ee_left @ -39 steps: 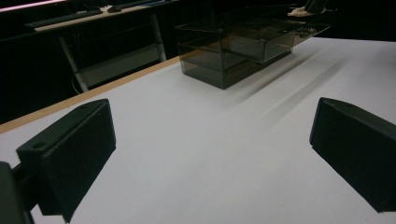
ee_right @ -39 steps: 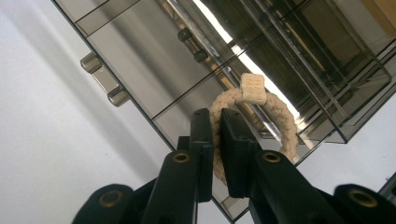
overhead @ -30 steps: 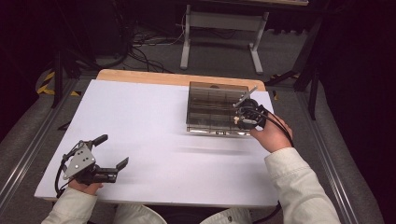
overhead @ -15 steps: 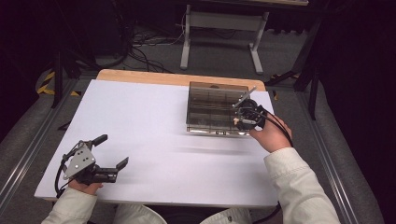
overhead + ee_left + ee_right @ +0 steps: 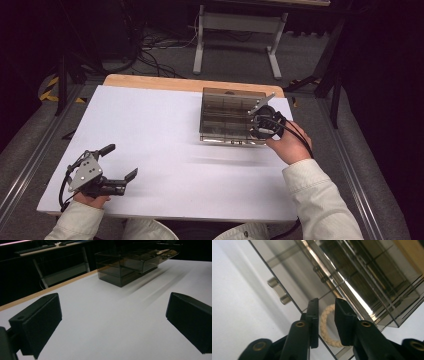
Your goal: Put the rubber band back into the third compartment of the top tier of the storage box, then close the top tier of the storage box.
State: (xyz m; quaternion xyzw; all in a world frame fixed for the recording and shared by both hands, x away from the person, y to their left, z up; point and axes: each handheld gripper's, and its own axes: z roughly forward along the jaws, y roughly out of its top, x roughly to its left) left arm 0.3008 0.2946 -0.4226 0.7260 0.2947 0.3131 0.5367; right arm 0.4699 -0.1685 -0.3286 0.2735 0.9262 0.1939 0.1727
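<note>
My right gripper [image 5: 261, 123] is working at the near right corner of the smoked box [image 5: 227, 116], which is sitting toward the far right of the surface [image 5: 150, 130], just short of the far edge. In the right gripper view the jaws are standing nearly closed with a narrow gap, straddling the box's thin top edge or panel: one jaw is lying outside the wall, the other over the inside. A rope ring [image 5: 327, 326] is showing between and behind them, seen through the tinted plastic. I cannot tell whether the jaws are pinching the panel or only bracketing it, nor whether the ring is inside the box or under it. A small handle [image 5: 277, 290] is sticking out of the box's front wall, apart from my jaws.

My left gripper [image 5: 116, 164] is idling low at the near left corner of the surface, well apart from the box. Its jaws are spread wide and holding nothing, with bare surface between them in the left gripper view.

Step in hand, as I am judging it: taking hold of the lid or wall at the corner to get at the ring.

Next move is calling for a firm close on the thin panel, then a slow lift or swing about its hinge side. The box is looking light, so it may be sliding or tipping; bringing the left gripper over to steady the far side is looking wise.
</note>
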